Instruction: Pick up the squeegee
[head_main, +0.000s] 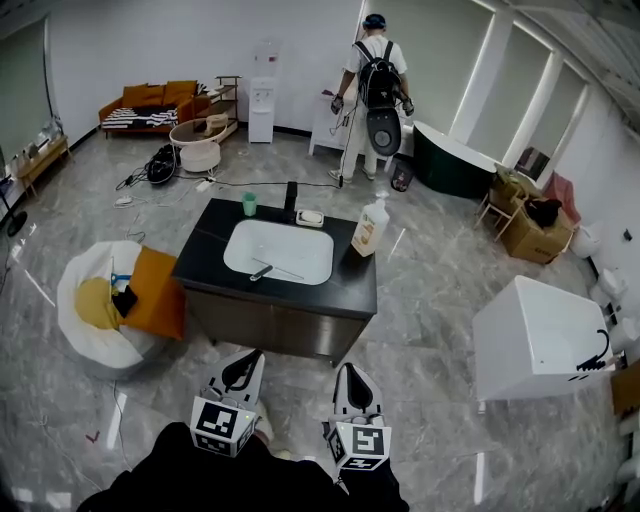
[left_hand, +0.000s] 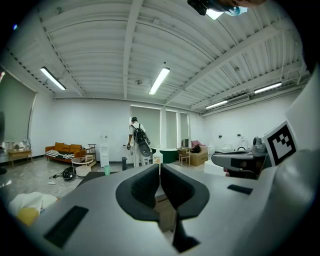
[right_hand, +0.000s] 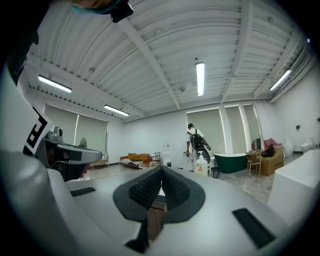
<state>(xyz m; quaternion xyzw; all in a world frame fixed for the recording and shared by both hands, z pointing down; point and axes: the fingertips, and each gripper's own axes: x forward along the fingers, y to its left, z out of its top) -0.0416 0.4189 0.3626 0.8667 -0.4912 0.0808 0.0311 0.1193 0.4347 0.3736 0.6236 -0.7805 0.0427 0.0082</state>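
**Head view.** The squeegee (head_main: 263, 271) lies in the sink (head_main: 300, 262), sunk into the counter (head_main: 200, 262). Its thin handle runs off to the right. The left claw (head_main: 247, 362) and right claw (head_main: 352, 378) hang side by side short of the counter's near edge, well apart from the squeegee. I judge the reach has not begun. The basin wall is the main hazard: a claw coming in level would meet the rim before the tool. The handle lies low against the basin, so the jaws may skid off it or pinch only its end, letting it swing or drop. The bottle (head_main: 370, 227) by the right rim, the tap (head_main: 291, 200) and the cup (head_main: 249, 204) behind could be knocked by an overreach.

**Left gripper view.** The left claw (left_hand: 159, 172) is pressed together with nothing between the jaws. The squeegee is out of sight here, below the line of view. If the jaws are not spread before arrival, they will only shove the tool.

**Right gripper view.** The right claw (right_hand: 161, 177) is likewise pressed together and empty. The bottle (right_hand: 202, 165) stands just right of its line, the likeliest thing to be tipped.
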